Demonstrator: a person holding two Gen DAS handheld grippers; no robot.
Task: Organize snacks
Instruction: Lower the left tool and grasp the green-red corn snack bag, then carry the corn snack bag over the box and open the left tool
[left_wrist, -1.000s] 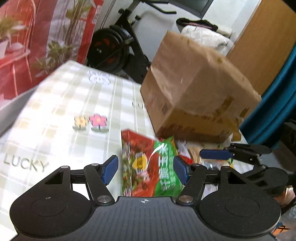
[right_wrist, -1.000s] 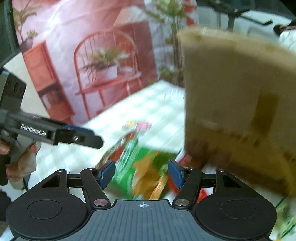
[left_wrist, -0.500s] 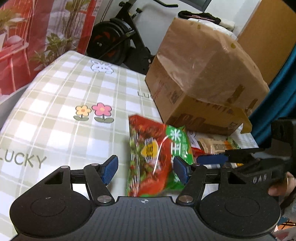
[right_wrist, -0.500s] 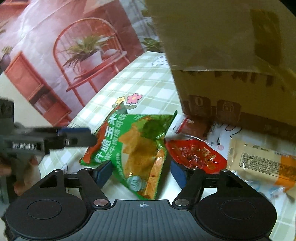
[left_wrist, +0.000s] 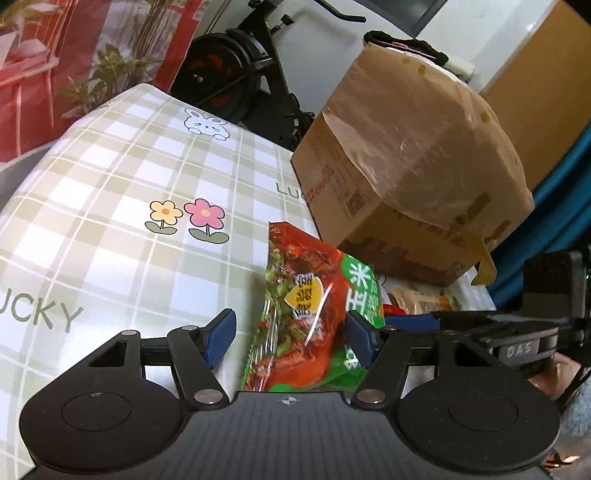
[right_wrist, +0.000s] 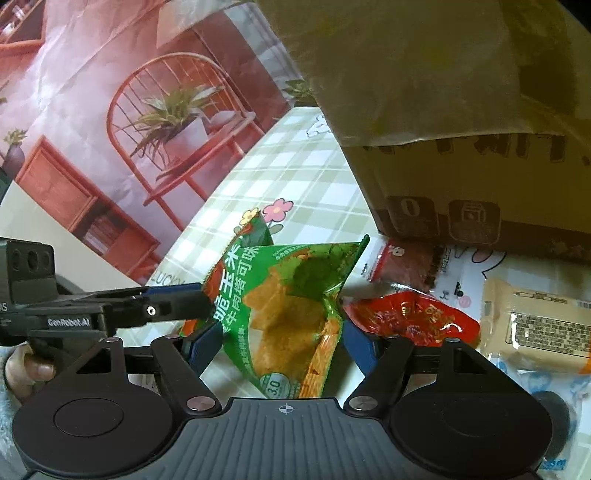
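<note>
A green-and-red corn-chip bag (left_wrist: 306, 317) (right_wrist: 284, 314) is lying on the checked tablecloth (left_wrist: 110, 184) (right_wrist: 295, 173), standing partly on edge. The left gripper (left_wrist: 288, 334) is hanging over it with its tongs spread wide, the blue fingers (left_wrist: 219, 338) flanking the bag; the right-hand pad is sitting against the bag's green edge, the left-hand pad clear of it. The right gripper (right_wrist: 284, 341) is facing the same bag from the other side, tongs likewise wide, with the bag's lower corner lying between its fingers (right_wrist: 205, 345); whether either pad is touching cannot be told. In the right wrist view the left gripper is reaching in from 9 o'clock, its tip meeting the bag's upper corner.

A cardboard box (left_wrist: 406, 177) (right_wrist: 461, 129) is standing at 1 o'clock from the bag. Near its base, at 3 o'clock from the bag, are lying a red snack packet (right_wrist: 410, 317), a dark red sachet (right_wrist: 402, 266) and a beige wrapped bar (right_wrist: 535, 325). An exercise bike (left_wrist: 236, 74) is standing beyond the table at 12 o'clock.
</note>
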